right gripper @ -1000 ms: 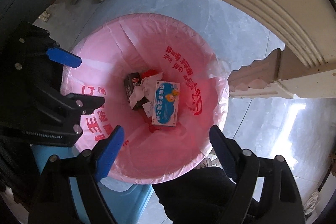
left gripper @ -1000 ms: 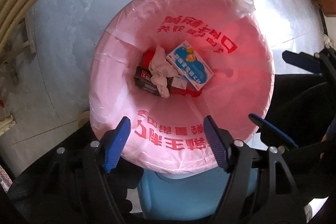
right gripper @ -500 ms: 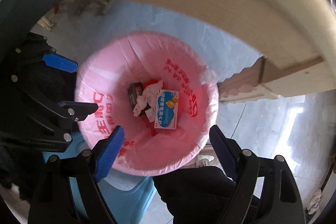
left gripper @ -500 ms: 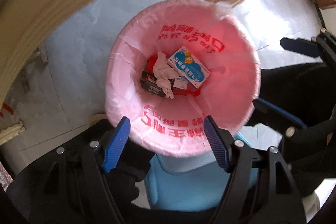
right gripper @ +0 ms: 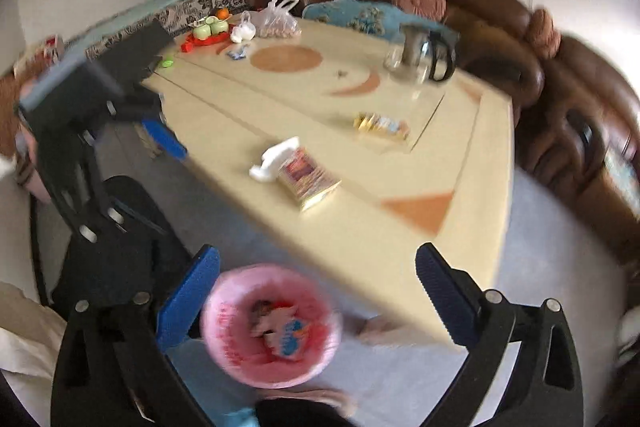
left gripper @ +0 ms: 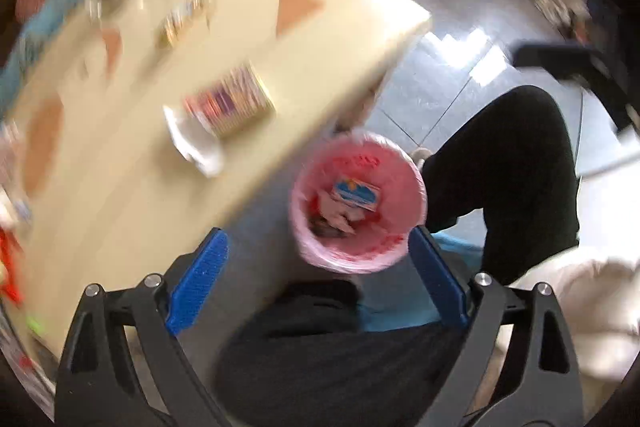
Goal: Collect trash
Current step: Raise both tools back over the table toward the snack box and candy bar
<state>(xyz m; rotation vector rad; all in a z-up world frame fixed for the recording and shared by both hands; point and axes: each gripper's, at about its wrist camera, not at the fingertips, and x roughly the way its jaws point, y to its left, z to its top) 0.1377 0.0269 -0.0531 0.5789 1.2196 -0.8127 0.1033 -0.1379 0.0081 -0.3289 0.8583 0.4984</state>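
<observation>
Right gripper (right gripper: 316,303): jaws just spread wide, empty. Striped packet (right gripper: 310,179) on worktop (right gripper: 360,235) lies ahead, beyond jaws, long axis oblique. Left gripper (left gripper: 316,279): likewise released, comparably near.

Both claws, left (left gripper: 316,279) and right (right gripper: 318,301), just spread wide, empty.

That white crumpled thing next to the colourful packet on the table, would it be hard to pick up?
Probably not. The white crumpled tissue looks thin and creased, so likely light and floppy. Blur hides detail. It touches the packet, which may shift.
</observation>
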